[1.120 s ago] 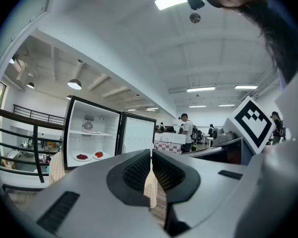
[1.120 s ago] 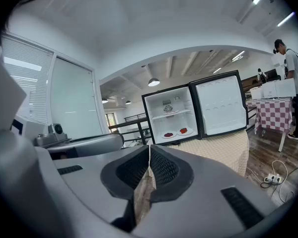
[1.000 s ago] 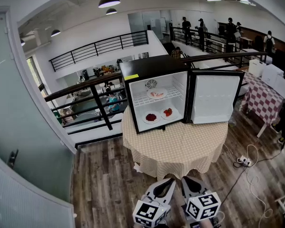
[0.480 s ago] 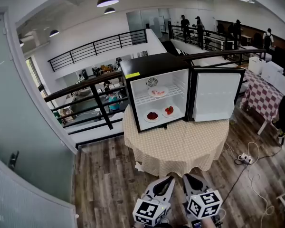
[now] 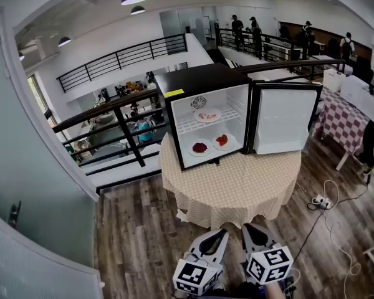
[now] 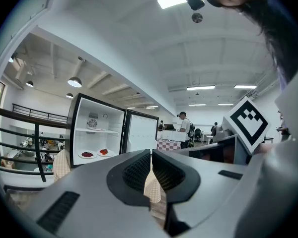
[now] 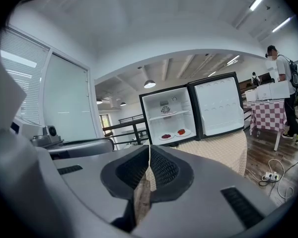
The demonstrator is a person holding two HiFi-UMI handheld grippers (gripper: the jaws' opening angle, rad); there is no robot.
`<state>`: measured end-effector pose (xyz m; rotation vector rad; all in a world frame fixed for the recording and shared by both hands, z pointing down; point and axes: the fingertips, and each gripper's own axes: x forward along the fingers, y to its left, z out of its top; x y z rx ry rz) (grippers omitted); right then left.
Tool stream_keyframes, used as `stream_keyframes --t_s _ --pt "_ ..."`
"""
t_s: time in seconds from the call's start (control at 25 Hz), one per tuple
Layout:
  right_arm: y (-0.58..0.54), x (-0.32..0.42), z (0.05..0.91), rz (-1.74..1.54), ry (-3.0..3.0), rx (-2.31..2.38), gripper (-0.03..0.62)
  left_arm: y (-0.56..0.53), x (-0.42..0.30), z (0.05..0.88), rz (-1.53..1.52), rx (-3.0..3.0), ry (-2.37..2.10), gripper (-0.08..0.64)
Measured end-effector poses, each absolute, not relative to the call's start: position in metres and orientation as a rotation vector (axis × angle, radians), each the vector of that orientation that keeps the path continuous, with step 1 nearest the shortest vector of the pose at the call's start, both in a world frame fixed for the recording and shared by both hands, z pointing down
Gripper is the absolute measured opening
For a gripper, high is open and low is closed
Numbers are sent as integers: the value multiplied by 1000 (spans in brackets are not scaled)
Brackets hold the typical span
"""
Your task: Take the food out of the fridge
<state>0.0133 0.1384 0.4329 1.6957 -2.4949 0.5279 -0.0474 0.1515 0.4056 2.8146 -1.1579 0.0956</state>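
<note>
A small black fridge (image 5: 199,80) stands on a round table (image 5: 237,189) with its door (image 5: 283,120) swung open to the right. A plate of pale food (image 5: 206,115) is on its upper shelf. On its floor lie a plate of dark red food (image 5: 199,147) and a plate of red food (image 5: 222,141). My left gripper (image 5: 220,233) and right gripper (image 5: 248,228) hover side by side over the wooden floor, well short of the table. Both are shut and empty. In the left gripper view the left gripper (image 6: 151,155) faces the fridge (image 6: 97,133). In the right gripper view so does the right gripper (image 7: 149,151).
A beige checked cloth drapes the table. A black railing (image 5: 112,108) runs behind it. A power strip with a cable (image 5: 321,200) lies on the floor at the right. A red-checked table (image 5: 346,120) and a standing person (image 5: 373,139) are further right. A glass wall (image 5: 25,167) is at the left.
The fridge and table sit slightly lower and nearer in the head view. Both grippers stay shut at the bottom edge, the left one shifted a little.
</note>
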Motion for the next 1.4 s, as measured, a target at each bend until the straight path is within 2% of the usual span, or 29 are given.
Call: stream_keyframes --t_s 0.4,0.72,1.4 --pt "111 7 444 553 -2478 1658 23 124 -49 419 98 2774 -1155 21" --pt "45 32 451 551 -2511 1608 23 65 -40 427 118 2723 -1253 21" --pt "-91 103 434 567 -2616 1428 23 -69 42 411 91 2648 -1447 21"
